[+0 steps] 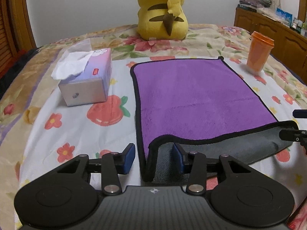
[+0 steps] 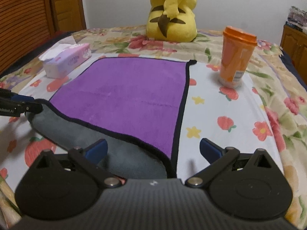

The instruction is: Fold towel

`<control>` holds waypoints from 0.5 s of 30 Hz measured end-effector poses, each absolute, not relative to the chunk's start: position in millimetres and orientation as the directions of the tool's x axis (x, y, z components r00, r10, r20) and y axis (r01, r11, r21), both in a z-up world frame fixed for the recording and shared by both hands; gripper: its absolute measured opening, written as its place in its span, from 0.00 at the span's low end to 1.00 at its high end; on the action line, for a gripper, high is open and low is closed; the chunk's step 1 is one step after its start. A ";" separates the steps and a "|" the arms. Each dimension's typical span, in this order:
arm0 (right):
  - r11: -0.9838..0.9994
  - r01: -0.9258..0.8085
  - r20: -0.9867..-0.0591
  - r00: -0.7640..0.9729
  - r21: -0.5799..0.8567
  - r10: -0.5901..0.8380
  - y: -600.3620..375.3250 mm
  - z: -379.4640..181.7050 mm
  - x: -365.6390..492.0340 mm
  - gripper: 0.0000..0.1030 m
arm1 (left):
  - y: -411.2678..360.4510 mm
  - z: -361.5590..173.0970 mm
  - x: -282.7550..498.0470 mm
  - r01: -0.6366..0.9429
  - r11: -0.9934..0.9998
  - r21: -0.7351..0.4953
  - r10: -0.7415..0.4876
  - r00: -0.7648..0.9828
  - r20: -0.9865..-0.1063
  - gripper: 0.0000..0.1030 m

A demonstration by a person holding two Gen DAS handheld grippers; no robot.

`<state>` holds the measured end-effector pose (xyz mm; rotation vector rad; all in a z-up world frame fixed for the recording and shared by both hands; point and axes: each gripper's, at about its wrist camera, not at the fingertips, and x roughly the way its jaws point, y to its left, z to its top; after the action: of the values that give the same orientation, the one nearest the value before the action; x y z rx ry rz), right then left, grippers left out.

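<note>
A purple towel (image 1: 195, 95) with black trim and a grey underside lies flat on the bed; it also shows in the right wrist view (image 2: 130, 92). Its near edge is lifted and curled, showing the grey side (image 1: 249, 145). My left gripper (image 1: 153, 156) is open, its blue pads either side of the near left corner of the towel. My right gripper (image 2: 153, 151) is open around the near right corner. Each gripper's tip shows in the other's view, the right one (image 1: 291, 134) and the left one (image 2: 28, 105), at the lifted edge.
A tissue box (image 1: 86, 76) stands left of the towel. An orange cup (image 2: 236, 55) stands to its right. A yellow plush toy (image 1: 163, 11) sits at the far end of the flower-print bed (image 1: 76, 126). A wooden cabinet (image 1: 268, 30) is at the right.
</note>
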<state>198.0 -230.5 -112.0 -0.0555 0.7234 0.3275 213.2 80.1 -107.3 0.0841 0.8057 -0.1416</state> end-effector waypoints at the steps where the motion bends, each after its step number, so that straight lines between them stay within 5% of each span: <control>1: 0.947 -0.315 -0.665 0.693 0.067 0.278 -230.6 -113.2 198.7 0.94 | 80.5 -108.0 213.8 0.158 0.987 0.015 -0.098 0.680 -0.726 0.46; 15: 0.935 -0.331 -0.713 0.624 0.129 0.320 -235.0 -113.6 202.9 0.73 | 78.3 -114.8 216.0 0.176 0.984 -0.018 -0.127 0.634 -0.763 0.28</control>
<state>202.9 -235.0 -113.6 -0.0151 0.8153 0.3739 216.0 78.3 -114.8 0.0597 0.8669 -0.1731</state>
